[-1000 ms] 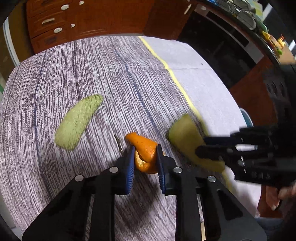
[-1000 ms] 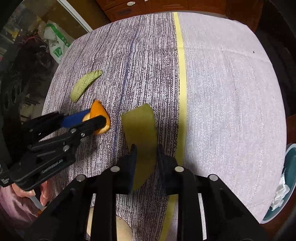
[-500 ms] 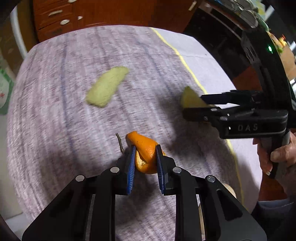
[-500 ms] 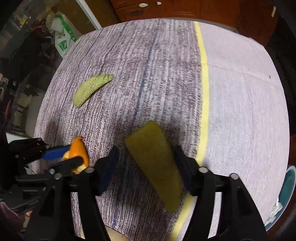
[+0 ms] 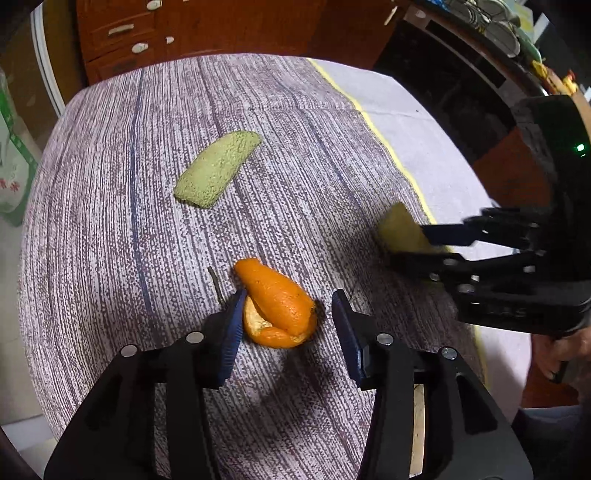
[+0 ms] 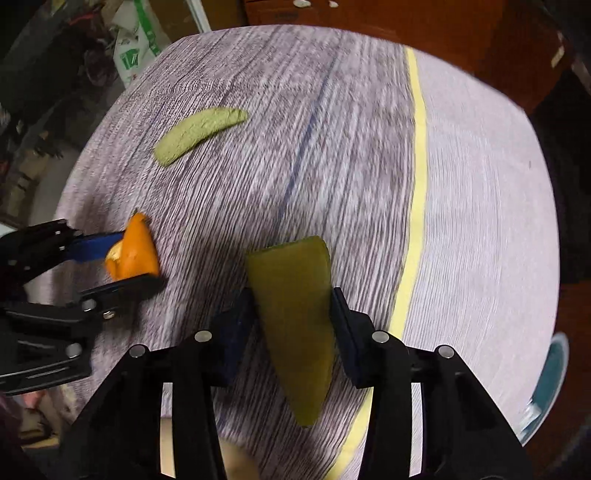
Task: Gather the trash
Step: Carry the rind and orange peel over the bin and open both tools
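Note:
An orange peel (image 5: 279, 304) lies on the striped tablecloth (image 5: 110, 240) between the fingers of my left gripper (image 5: 288, 325), which is open; the left pad touches the peel, the right pad stands apart. It also shows in the right wrist view (image 6: 135, 254). A yellow-green peel (image 6: 295, 317) sits between the fingers of my right gripper (image 6: 293, 328), which is open around it with both pads close to its edges. This peel also shows in the left wrist view (image 5: 400, 230). A light green peel (image 5: 218, 168) lies farther back on the cloth, also in the right wrist view (image 6: 199, 133).
A yellow stripe (image 6: 415, 206) runs across the cloth to the right. A teal bin rim (image 6: 550, 384) shows beyond the table's right edge. Wooden drawers (image 5: 129, 33) stand behind the table. A green-printed bag (image 6: 135, 40) lies off the left side.
Both grippers have opened. The left let go of the orange peel, which now rests on the cloth. The right gripper, shut on the yellow-green peel a second ago, now stands open around it.

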`<state>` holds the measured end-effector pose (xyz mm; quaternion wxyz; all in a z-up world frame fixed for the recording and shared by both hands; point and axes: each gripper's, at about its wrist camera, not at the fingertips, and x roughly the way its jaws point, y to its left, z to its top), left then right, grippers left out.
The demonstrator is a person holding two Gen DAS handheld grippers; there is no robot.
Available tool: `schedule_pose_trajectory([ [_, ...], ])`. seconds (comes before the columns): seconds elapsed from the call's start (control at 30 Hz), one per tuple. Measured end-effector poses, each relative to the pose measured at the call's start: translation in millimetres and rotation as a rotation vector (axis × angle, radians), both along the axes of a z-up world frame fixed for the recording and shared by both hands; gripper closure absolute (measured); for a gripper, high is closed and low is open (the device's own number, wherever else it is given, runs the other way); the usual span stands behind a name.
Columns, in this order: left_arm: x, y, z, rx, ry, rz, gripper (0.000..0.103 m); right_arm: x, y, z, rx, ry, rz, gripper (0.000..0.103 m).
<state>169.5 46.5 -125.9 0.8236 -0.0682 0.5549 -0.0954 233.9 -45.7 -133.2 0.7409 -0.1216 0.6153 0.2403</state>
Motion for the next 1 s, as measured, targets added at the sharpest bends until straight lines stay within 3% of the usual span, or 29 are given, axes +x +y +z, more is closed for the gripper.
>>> schedule_pose_trajectory([
  [0.03, 0.3, -1.6, -0.5, 0.016, -0.003, 0.003, 0.074, -0.9, -7.6, 0.7, 0.011, 0.012, -0.023, 0.063],
  [0.13, 0.6, -3.5, 2.4, 0.007, 0.006, 0.020, 0.083, -1.1, -28.8, 8.1, 0.035, 0.020, -0.090, 0.063],
  [0.3, -4.4, -12.5, 20.7, 0.009, -0.012, 0.034, 0.084, -2.3, -58.9, 29.3, 0.079, 0.002, -0.161, 0.063],
  [0.47, -4.7, -45.0, 53.8, 0.023, -0.066, -0.029, 0.084, -8.8, -89.1, 54.5, 0.129, -0.036, -0.202, 0.063],
  [0.73, 0.5, -139.7, 91.6, 0.036, -0.130, -0.210, 0.084, -28.2, -178.3, 90.9, 0.208, -0.099, -0.341, 0.063],
  [1.0, 14.6, -243.0, 99.6, 0.036, -0.131, -0.369, 0.084, -40.5, -289.9, 99.9, 0.235, -0.135, -0.525, 0.063],
])
